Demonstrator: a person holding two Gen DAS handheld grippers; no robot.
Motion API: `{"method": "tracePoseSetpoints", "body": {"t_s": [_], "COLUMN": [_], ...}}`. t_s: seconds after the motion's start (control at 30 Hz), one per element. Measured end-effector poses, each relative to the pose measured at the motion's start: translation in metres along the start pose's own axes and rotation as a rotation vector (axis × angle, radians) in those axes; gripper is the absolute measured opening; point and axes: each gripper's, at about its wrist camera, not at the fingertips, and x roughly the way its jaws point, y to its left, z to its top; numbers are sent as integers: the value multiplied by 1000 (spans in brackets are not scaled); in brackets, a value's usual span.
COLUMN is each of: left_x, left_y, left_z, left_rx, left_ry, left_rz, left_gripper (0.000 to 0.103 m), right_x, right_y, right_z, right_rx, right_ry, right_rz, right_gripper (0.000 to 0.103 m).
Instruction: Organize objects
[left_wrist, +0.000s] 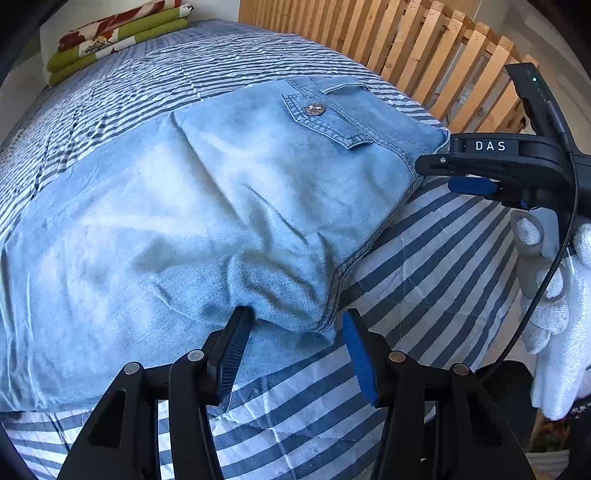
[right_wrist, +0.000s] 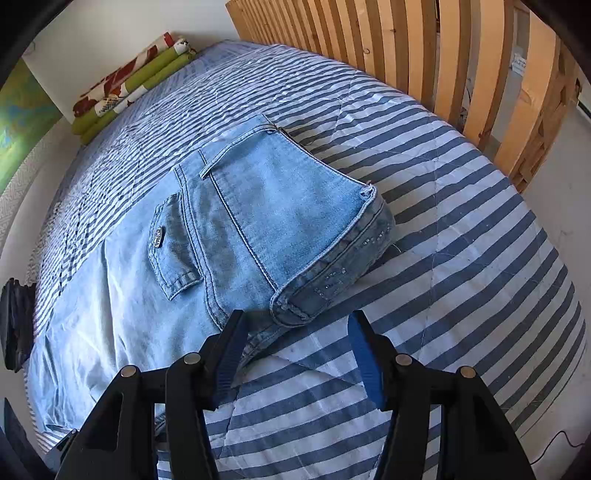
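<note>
Both claws stand spread wide, pinching nothing. Left gripper (left_wrist: 295, 332) hovers low over the folded jeans (left_wrist: 192, 206), one black ribbed finger (left_wrist: 236, 347) just at the denim's near fold and the blue-padded finger over the striped bedspread (left_wrist: 424, 266). Right gripper (right_wrist: 295, 332) sits at the waistband end of the jeans (right_wrist: 258, 221), its dark finger by the belt edge, the other over bare stripes (right_wrist: 461, 258). A white-gloved hand (left_wrist: 554, 302) holds it. Those jeans lie along the bed's near edge, waistband toward the wooden slat rail (right_wrist: 461, 66). Folded green-and-red bedding (left_wrist: 118, 33) rests at the far corner
</note>
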Motion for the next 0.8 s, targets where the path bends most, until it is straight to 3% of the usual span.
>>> {"method": "tracePoseSetpoints", "body": {"t_s": [0.13, 0.23, 0.43, 0.57, 0.8], "left_x": [0, 0, -3, 1, 10], "left_y": [-2, 4, 18, 21, 20], "left_z": [-2, -4, -21, -20, -5], "left_rx": [13, -14, -104, -144, -178], "left_ry": [-3, 3, 30, 22, 18], "left_rz": [13, -17, -136, -152, -175], "left_gripper": [56, 56, 56, 56, 55], "right_x": [-4, -5, 4, 19, 19], "right_y": [-7, -16, -36, -32, -41], "right_z": [-2, -3, -5, -1, 1], "right_rx": [13, 38, 155, 185, 319], "right_ry": [5, 26, 90, 113, 93], "right_rz": [15, 39, 171, 210, 387], "right_gripper": [53, 53, 53, 53, 57]}}
